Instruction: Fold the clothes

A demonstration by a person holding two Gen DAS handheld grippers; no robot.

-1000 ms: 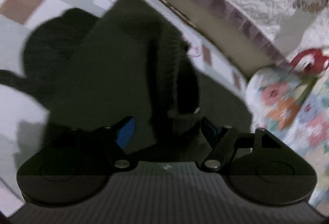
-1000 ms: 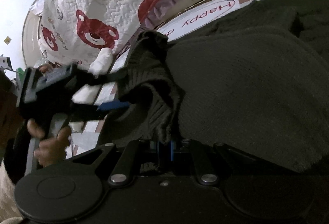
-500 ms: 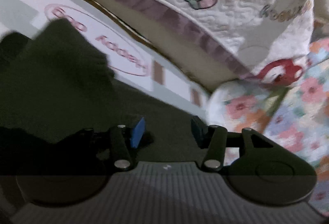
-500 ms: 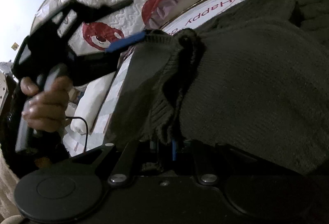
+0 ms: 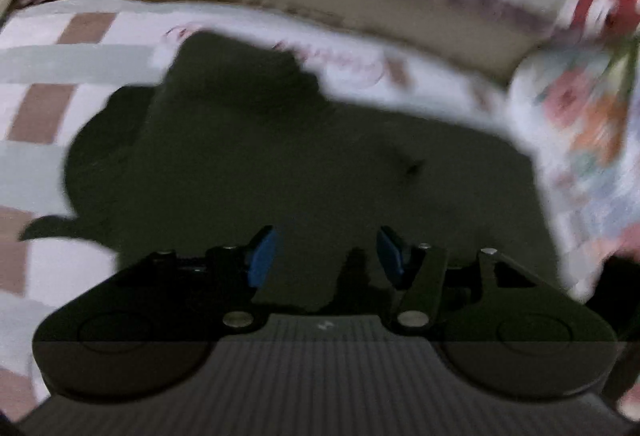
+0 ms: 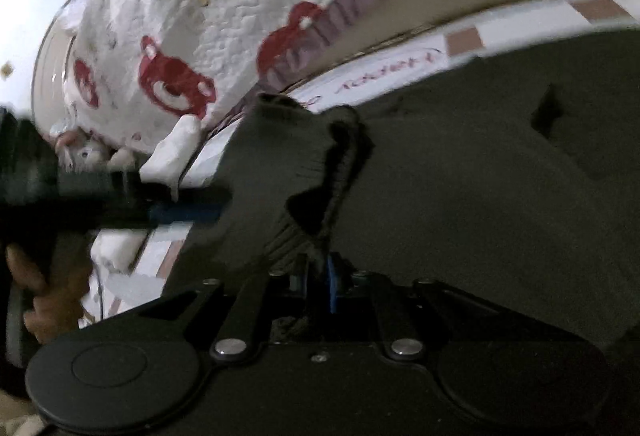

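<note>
The right gripper (image 6: 320, 276), low in the frame's centre, is clamped on a ribbed edge of the one dark sweater (image 6: 460, 195). The left gripper (image 5: 325, 252) hangs spread and empty above the sweater, which fills mid-frame on the patterned sheet (image 5: 60, 95). One quilt (image 6: 208, 15) lies at upper left.

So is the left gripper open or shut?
Open: the left gripper shows its blue pads spread apart, nothing between them, above the dark sweater.

One dark garment (image 5: 304, 163), two hand-held grippers (image 5: 324, 256) (image 6: 318, 276), and apparently one quilt (image 6: 224, 7) are showing.
</note>
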